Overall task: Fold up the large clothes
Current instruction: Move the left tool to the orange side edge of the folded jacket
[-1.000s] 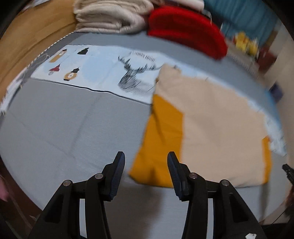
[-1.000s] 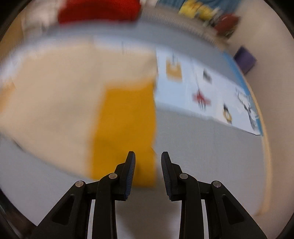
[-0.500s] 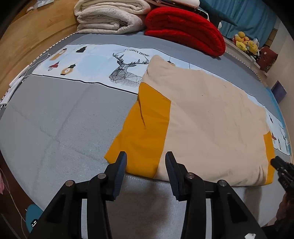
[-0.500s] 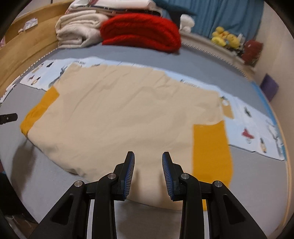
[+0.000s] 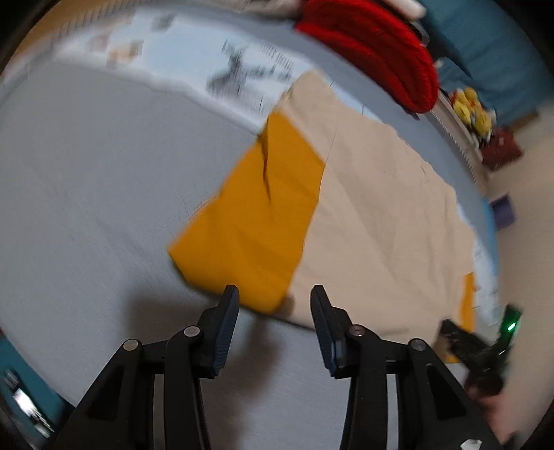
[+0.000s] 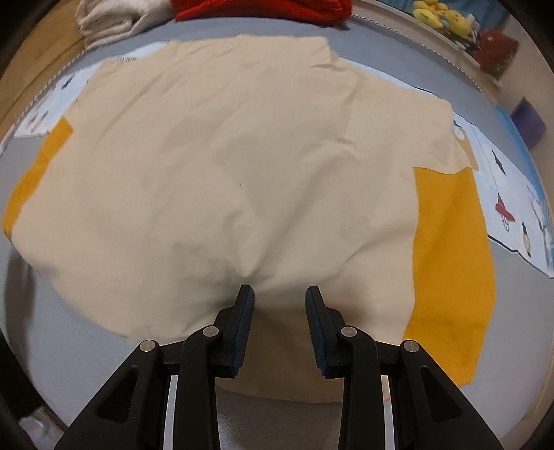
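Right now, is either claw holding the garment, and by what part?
Neither. The left claw is open near the orange sleeve; the right claw is open over the beige hem.

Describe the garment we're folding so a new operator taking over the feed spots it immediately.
On the grey bed cover, in front of the rolled red blanket, a large shirt lies spread flat. Its body is plain beige with a mustard-yellow sleeve at each side, unlike the pale blue printed cloth under its far edge.

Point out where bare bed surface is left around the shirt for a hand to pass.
Bare grey bed lies left of the shirt's orange sleeve, and beyond the other sleeve, below the printed cloth. Crowded at the far edge: red blanket, white blankets.
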Motion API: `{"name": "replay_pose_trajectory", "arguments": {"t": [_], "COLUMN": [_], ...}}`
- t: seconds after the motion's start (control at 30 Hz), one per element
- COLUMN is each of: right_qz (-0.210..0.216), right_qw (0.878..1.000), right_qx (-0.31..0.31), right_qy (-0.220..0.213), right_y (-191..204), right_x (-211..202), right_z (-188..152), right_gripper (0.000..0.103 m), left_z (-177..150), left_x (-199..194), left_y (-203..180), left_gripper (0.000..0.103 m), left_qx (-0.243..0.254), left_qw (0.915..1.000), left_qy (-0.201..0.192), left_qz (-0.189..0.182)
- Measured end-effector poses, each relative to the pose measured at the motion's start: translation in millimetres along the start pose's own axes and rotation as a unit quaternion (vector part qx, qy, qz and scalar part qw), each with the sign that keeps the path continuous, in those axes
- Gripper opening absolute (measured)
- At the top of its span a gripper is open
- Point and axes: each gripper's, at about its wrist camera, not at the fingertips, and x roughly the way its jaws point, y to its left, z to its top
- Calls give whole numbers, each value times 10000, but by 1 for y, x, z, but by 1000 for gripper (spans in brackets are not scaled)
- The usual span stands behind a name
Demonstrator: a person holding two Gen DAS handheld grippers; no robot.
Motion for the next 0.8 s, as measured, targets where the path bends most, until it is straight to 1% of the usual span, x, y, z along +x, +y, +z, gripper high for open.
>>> {"name": "replay_pose_trajectory", "arguments": {"t": [0.1, 0.23, 0.33, 0.57, 0.67, 0.8], "right_qz": [74, 135, 123, 178, 206, 247], "right_qw": [9999, 9998, 9998, 9997, 9996, 9993], "right_qx": [28, -83, -169, -145, -184, -234], "right_qy": [-132, -101, -65, -80, -101, -128], "right_y": [-3, 0, 3, 2, 2, 0], "right_x": [-8, -9, -8, -10, -11, -11], "right_z": [-1, -4, -7, -6, -6, -6], "right_gripper": [33, 33, 33, 33, 33, 33], "left_z": [-2, -4, -4, 1, 3, 7], "left_x": [19, 32, 35, 44, 48, 51], "left_y": [12, 19, 26, 37, 41, 41], "left_gripper": [39, 43, 47, 50, 50, 50], "left_qx": [-508, -908, -1210, -1753, -1935, -2036], "left_qw": [9971, 9932, 9901, 9827, 9795, 9779], "left_qy": [459, 636, 613, 469, 407, 307], "left_qz": [-341, -347, -363, -364, -374, -370]}}
